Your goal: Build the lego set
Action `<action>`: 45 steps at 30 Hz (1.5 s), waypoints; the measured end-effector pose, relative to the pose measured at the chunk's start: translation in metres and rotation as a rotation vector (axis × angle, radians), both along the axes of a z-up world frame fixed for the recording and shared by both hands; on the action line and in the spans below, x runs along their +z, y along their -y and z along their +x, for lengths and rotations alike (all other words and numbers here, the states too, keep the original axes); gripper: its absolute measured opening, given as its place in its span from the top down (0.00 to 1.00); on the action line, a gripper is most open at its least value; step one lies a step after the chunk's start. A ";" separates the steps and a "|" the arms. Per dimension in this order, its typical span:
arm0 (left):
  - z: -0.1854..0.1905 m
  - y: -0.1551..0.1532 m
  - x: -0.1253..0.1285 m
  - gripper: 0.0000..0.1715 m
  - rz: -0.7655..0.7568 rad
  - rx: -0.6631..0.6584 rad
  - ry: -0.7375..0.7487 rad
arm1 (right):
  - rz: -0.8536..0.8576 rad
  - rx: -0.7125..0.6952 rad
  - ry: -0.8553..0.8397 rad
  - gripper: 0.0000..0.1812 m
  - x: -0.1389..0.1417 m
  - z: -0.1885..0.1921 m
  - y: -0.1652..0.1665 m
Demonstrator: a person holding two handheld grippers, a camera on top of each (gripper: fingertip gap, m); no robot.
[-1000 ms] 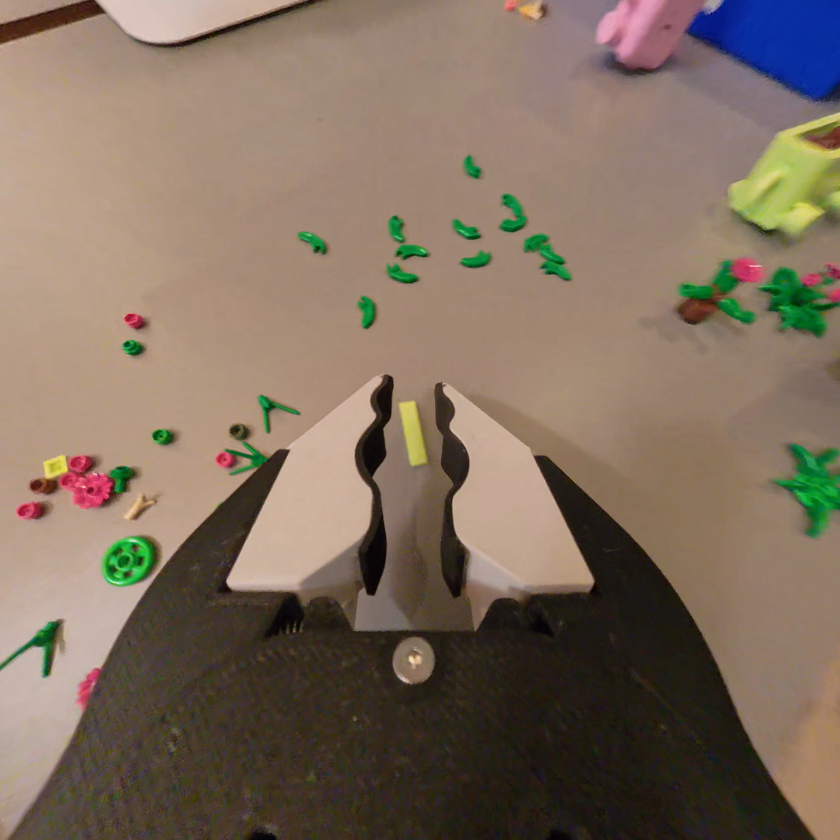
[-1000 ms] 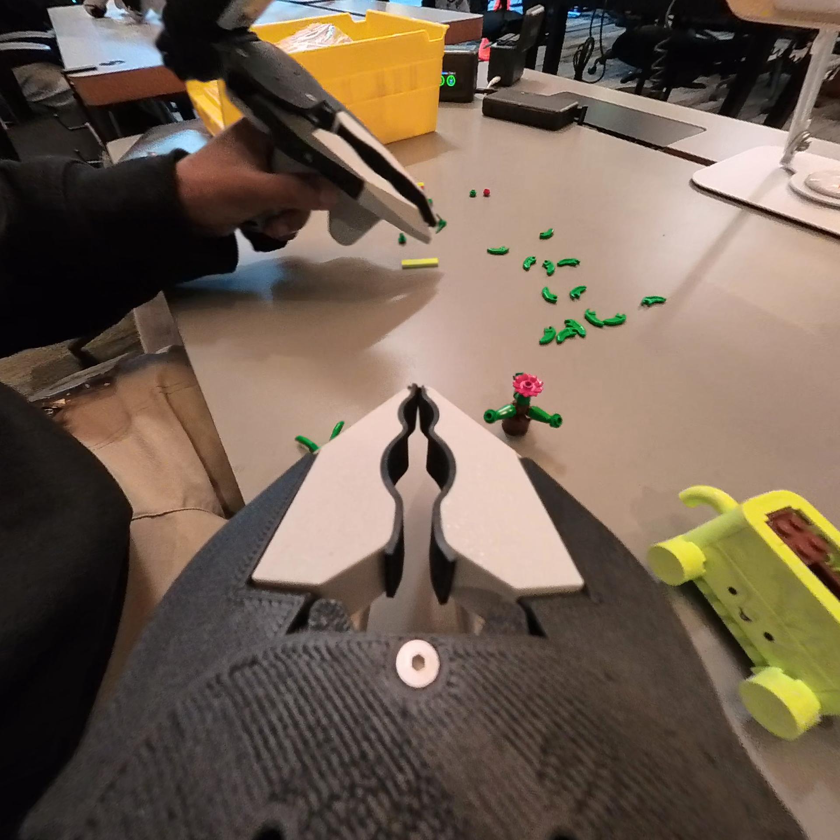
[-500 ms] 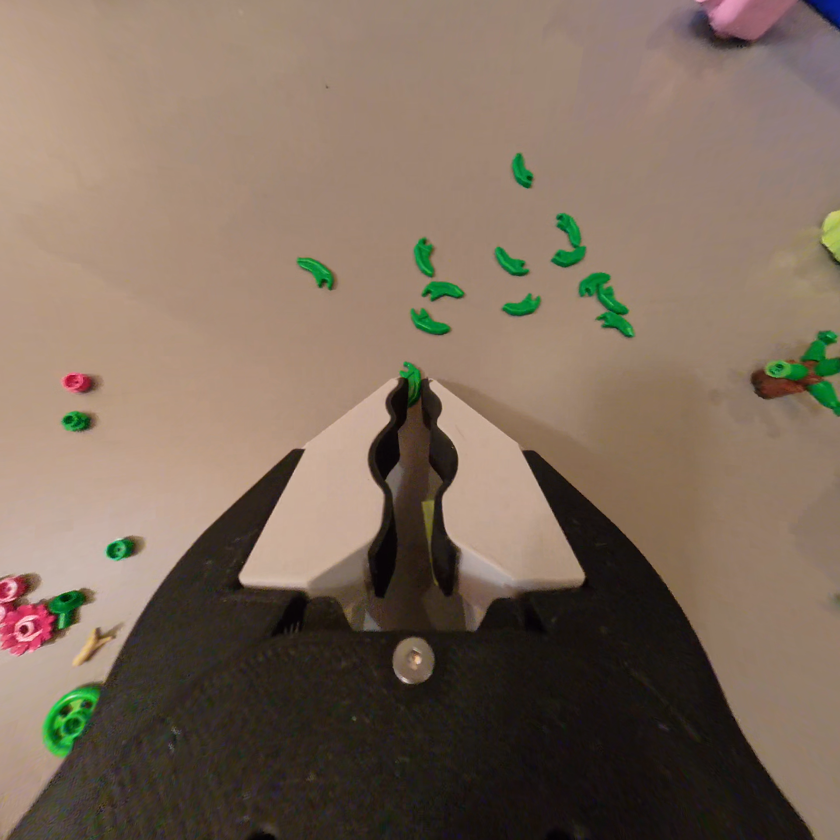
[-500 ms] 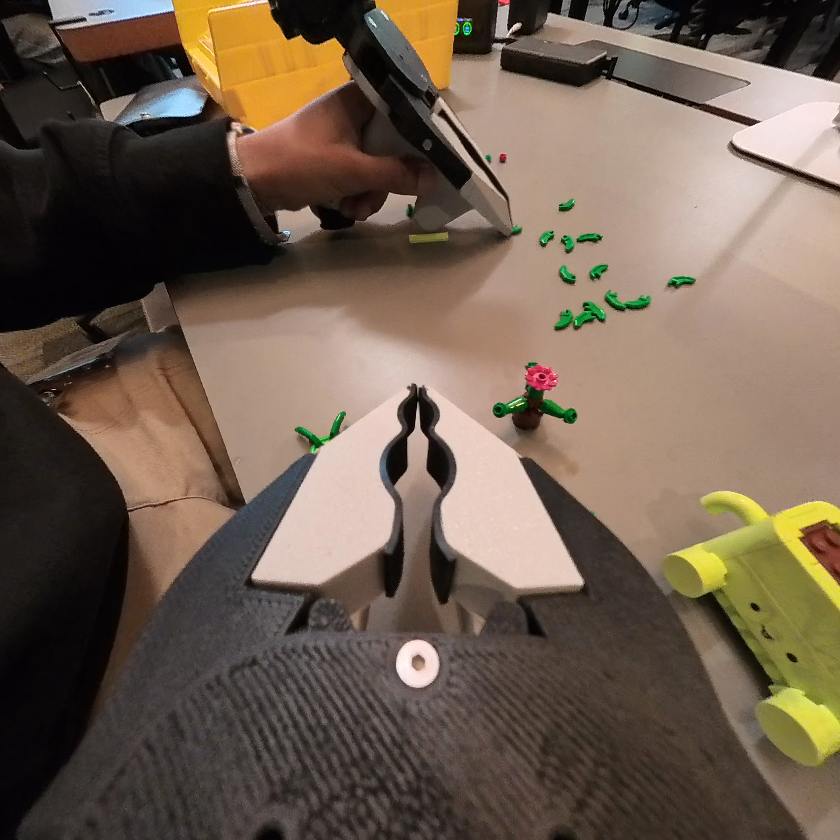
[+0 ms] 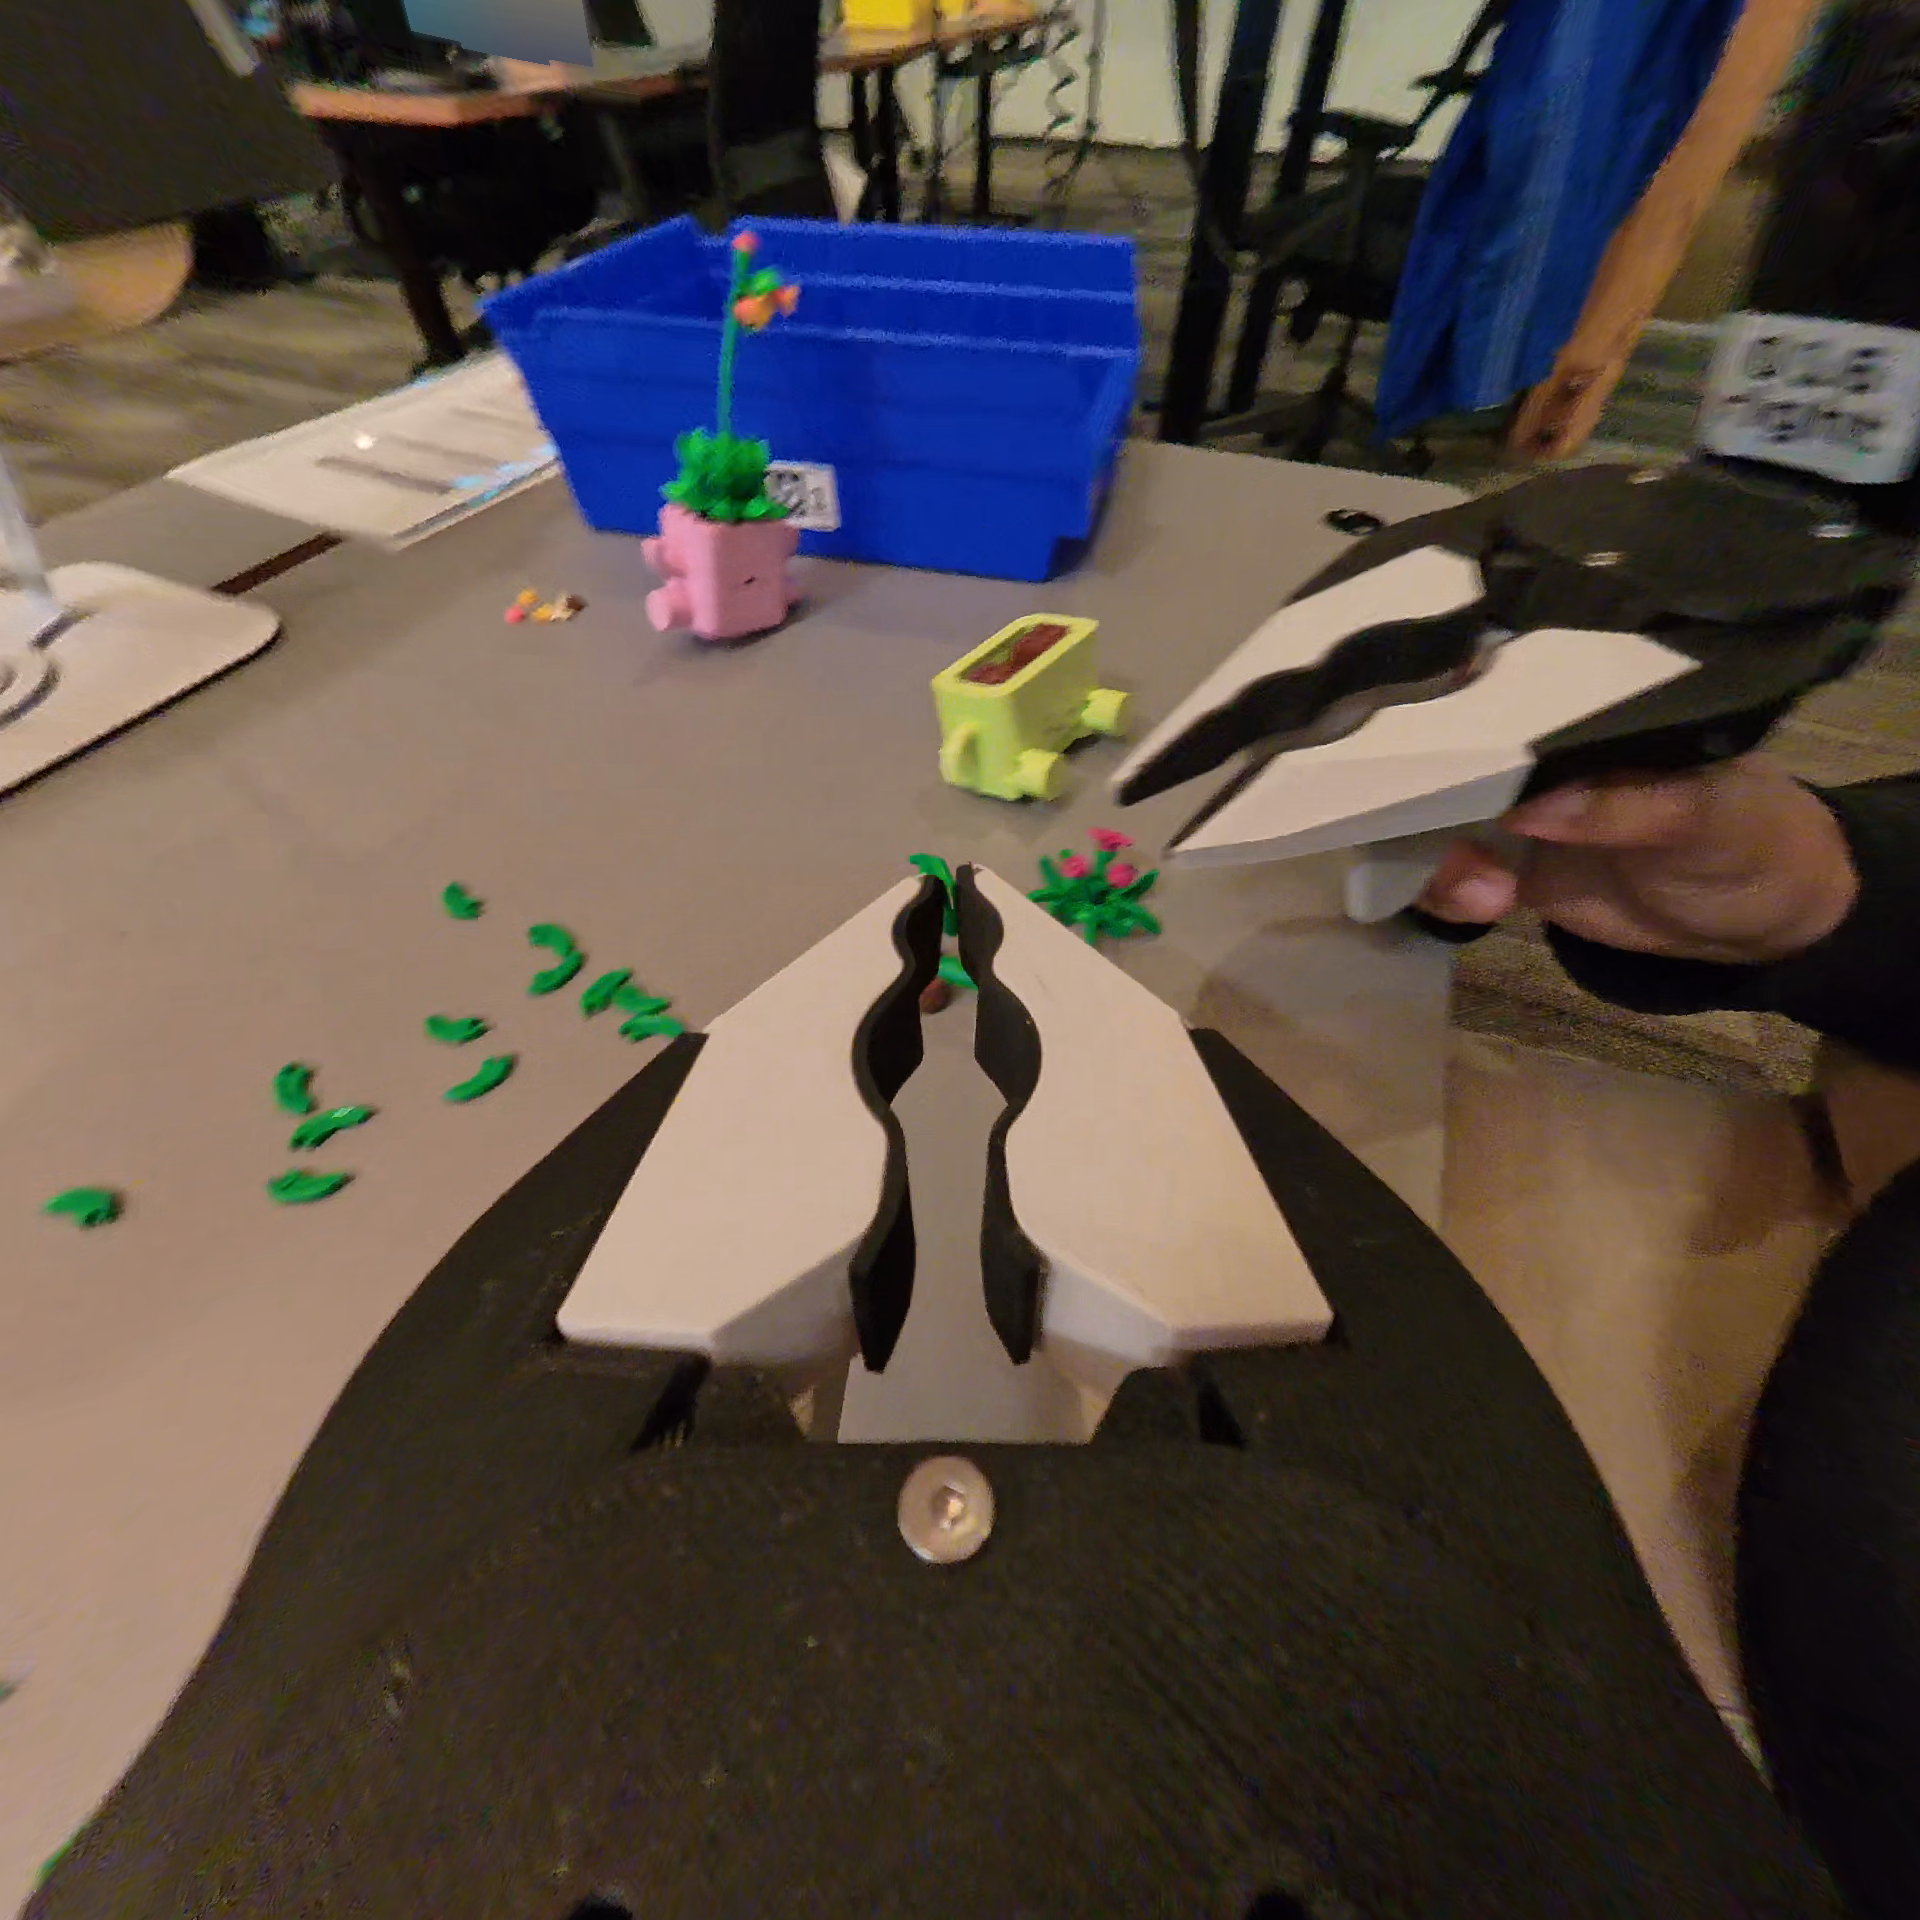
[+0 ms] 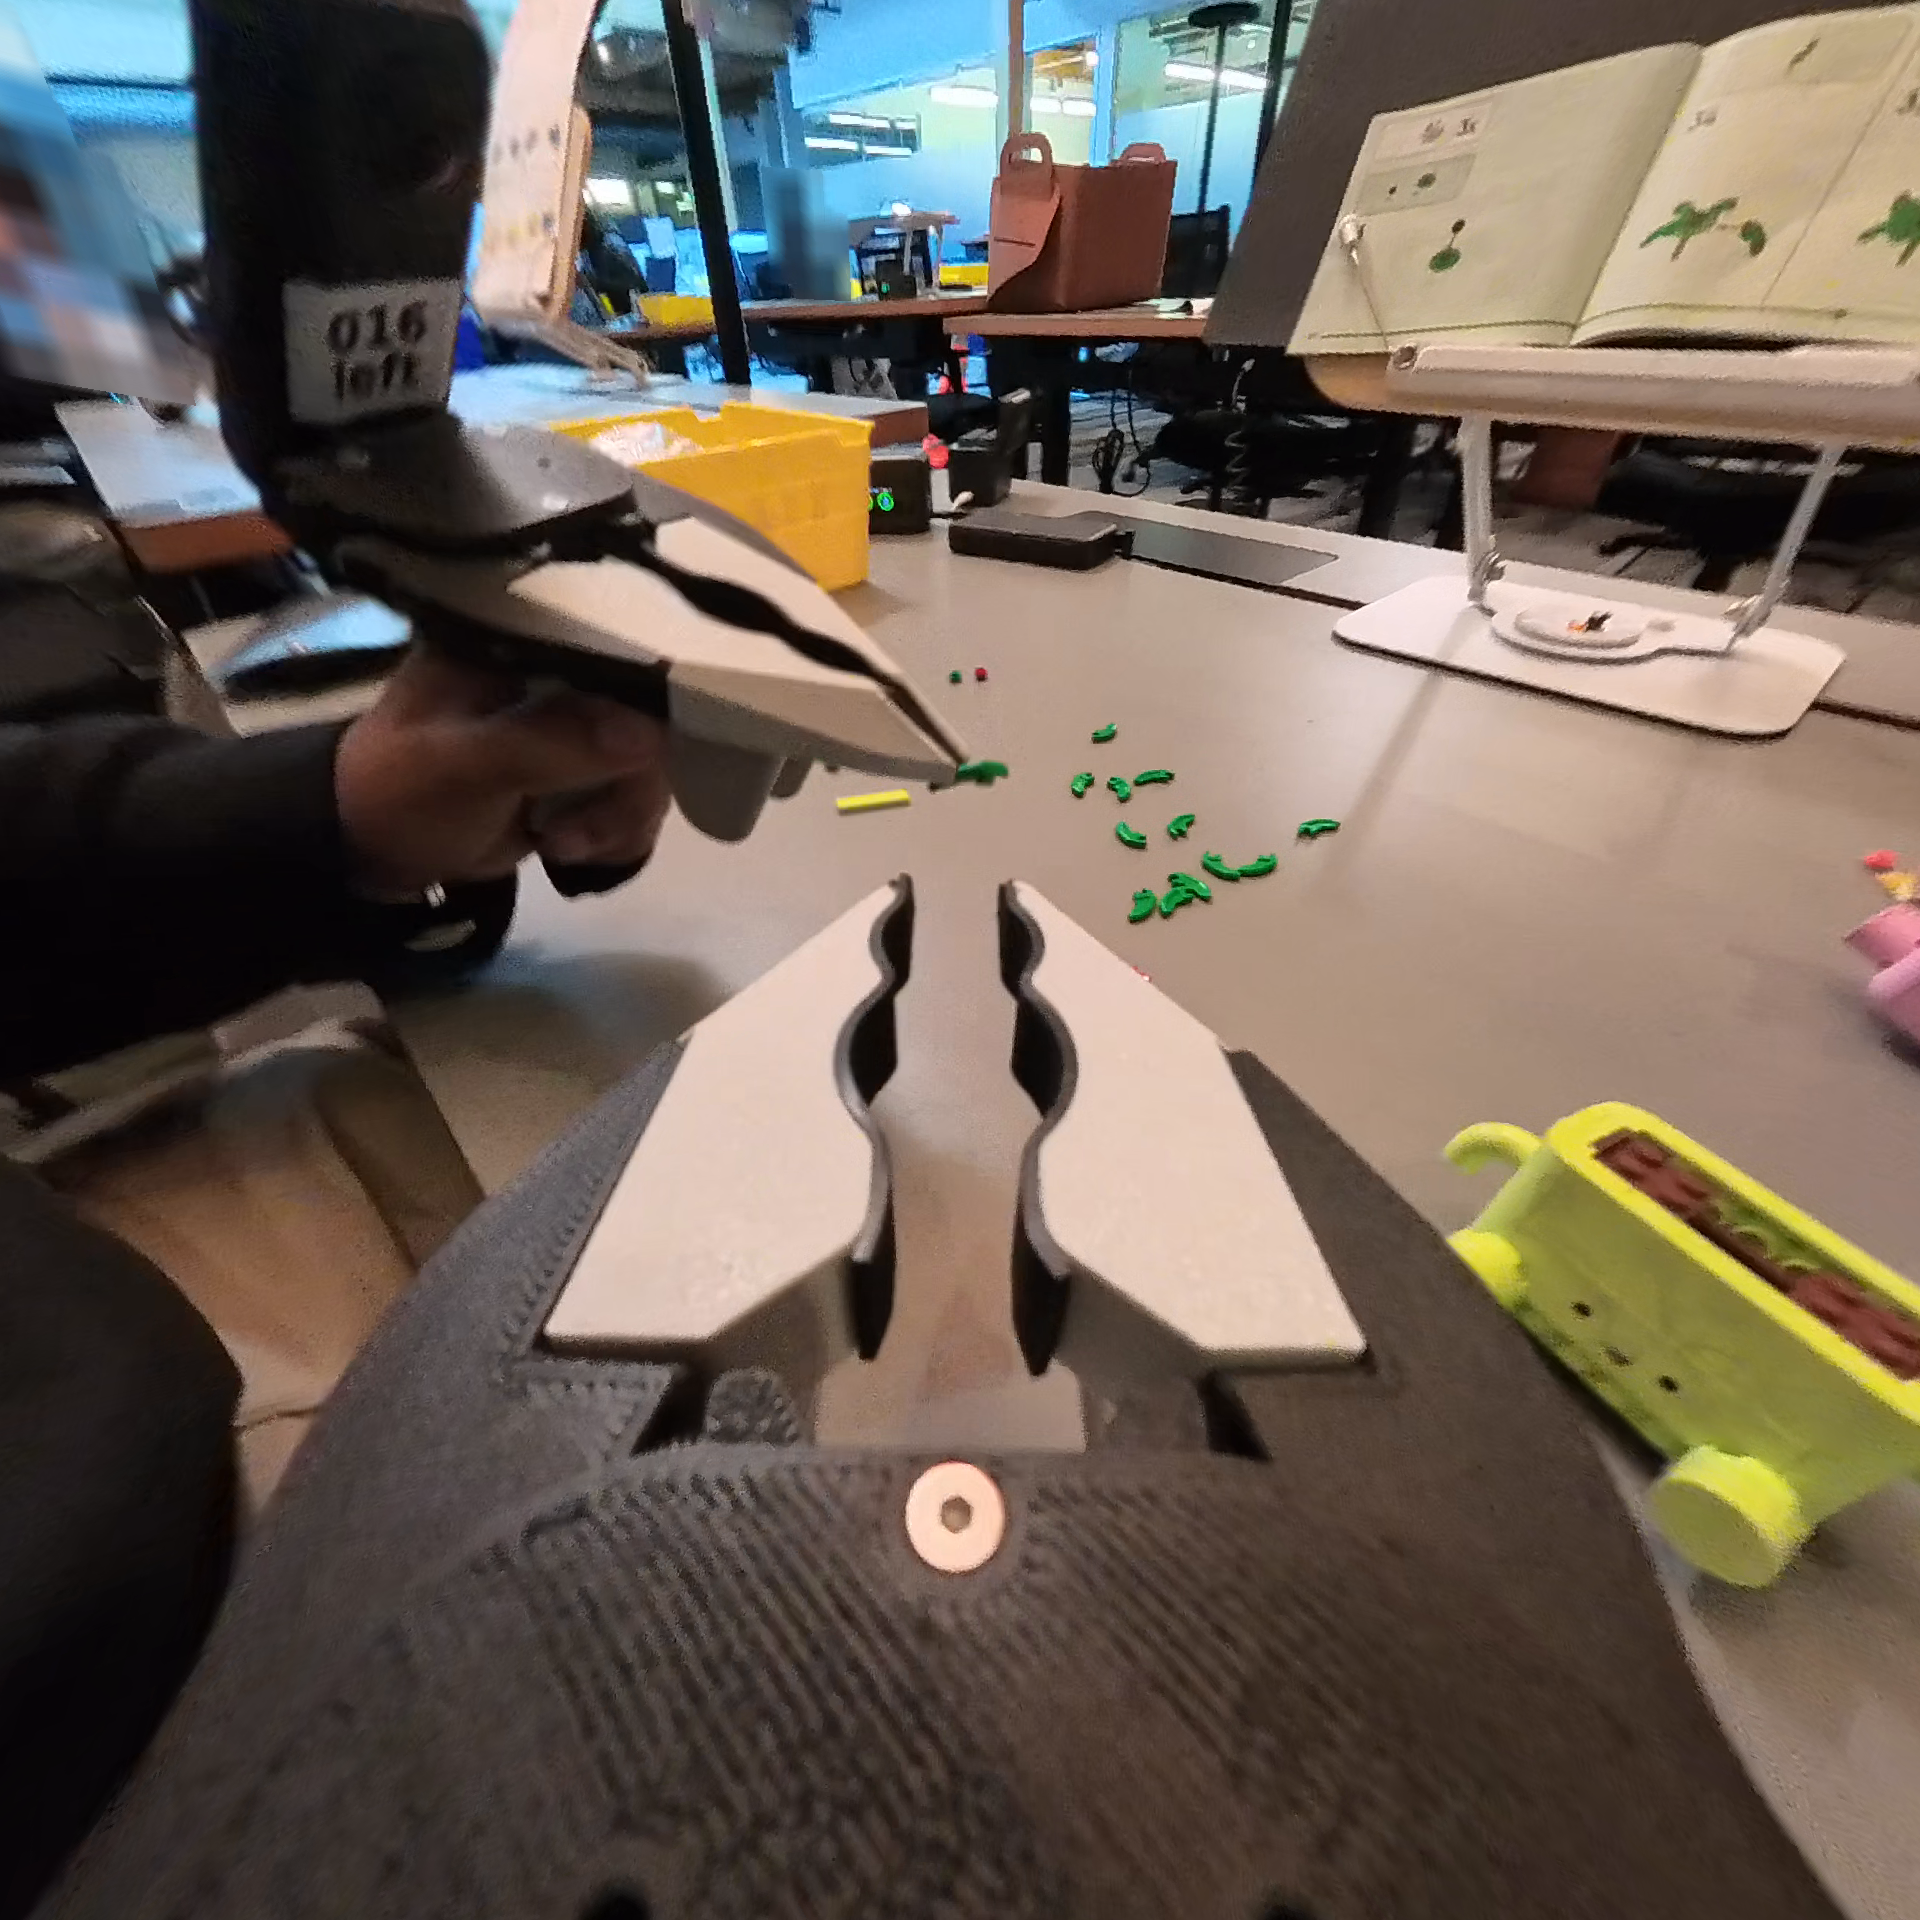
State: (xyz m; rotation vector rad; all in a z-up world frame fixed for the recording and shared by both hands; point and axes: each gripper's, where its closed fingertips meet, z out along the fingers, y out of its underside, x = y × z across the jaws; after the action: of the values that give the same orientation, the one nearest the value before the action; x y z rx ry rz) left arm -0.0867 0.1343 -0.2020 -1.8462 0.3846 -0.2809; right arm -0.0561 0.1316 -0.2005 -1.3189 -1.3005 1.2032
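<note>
The step in hand looked like fetching a leaf for a plant: the left gripper (image 5: 940, 883) had its fingers (image 5: 790, 1122) nipped shut on a small green leaf piece (image 5: 932, 871), held clear above the worktop (image 5: 312, 790) — seen from the right wrist view, the leaf (image 6: 980, 771) stuck out past the very tips. The right gripper (image 6: 954, 891) hung empty with its fingers parted, near the lime-green planter (image 6: 1704, 1340).

The leaf was a short curved sliver. Its long axis ran roughly along the left fingers, its free end pointing away from the holder toward the far side of the worktop, though how it curled was too small to tell.

Just beyond the tips sat a small brown-stemmed sprig (image 5: 940, 987) and a leafy cluster with pink flowers (image 5: 1096, 896). The next move probably called for the right gripper to steady one of them while the left pressed the leaf's end on — a fine alignment with so slight a grip. More loose leaves (image 5: 468, 1039) lay scattered to the left.
</note>
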 end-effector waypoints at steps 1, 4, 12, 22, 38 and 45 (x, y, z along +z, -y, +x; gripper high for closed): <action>0.009 0.002 0.004 1.00 0.019 -0.018 0.010 | -0.045 0.010 -0.007 0.90 0.001 0.000 0.000; 0.035 0.010 0.026 1.00 0.079 -0.115 0.189 | -0.193 0.079 -0.064 0.86 0.010 0.004 0.005; 0.058 0.035 0.063 1.00 0.141 -0.300 0.628 | -0.502 0.454 -0.312 0.87 0.044 0.023 0.037; 0.055 0.033 0.057 1.00 0.117 -0.307 0.866 | -0.709 0.521 -0.419 0.89 0.055 0.024 0.035; 0.055 0.027 0.041 0.98 0.051 -0.296 0.808 | -0.701 0.448 -0.370 1.00 0.047 0.024 0.018; 0.064 0.026 0.032 1.00 0.001 -0.294 0.691 | -0.663 0.435 -0.333 1.00 0.042 0.023 0.018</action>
State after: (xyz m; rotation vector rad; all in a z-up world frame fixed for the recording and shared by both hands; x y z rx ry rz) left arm -0.0228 0.1083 -0.1697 -1.5675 0.1662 -1.0792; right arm -0.0333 0.1137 -0.1584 -1.2171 -1.0007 2.1908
